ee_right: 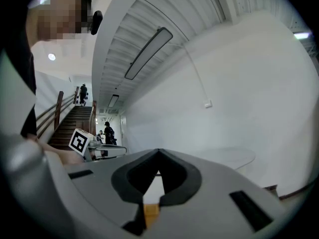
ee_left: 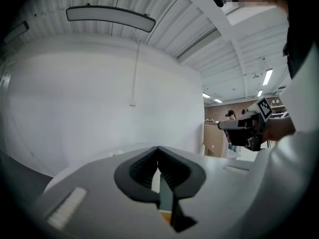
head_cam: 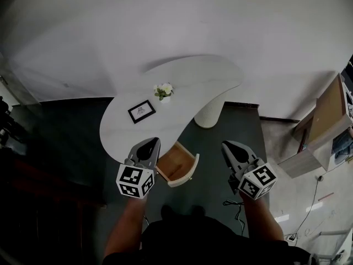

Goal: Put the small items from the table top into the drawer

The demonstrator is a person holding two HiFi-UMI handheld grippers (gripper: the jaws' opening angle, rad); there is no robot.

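On the white curved table [head_cam: 182, 81] stand a small pot of white flowers [head_cam: 163, 91] and a black picture frame [head_cam: 142, 111]. Under the table's near edge a wooden drawer [head_cam: 177, 164] is pulled open; its visible part shows nothing inside. My left gripper [head_cam: 153, 142] hovers over the table's near edge just left of the drawer, jaws shut and empty. Right of the drawer, over the dark floor, my right gripper [head_cam: 226, 146] is also shut and empty. Both point level toward the white wall, with the left gripper's tips [ee_left: 158, 148] and the right gripper's tips [ee_right: 158, 151] meeting.
A ribbed white pedestal [head_cam: 212, 110] carries the table. A wooden cabinet [head_cam: 326, 120] stands at the right, and cables [head_cam: 237, 210] lie on the floor near my feet. A staircase [ee_right: 70, 123] with people in the distance shows in the right gripper view.
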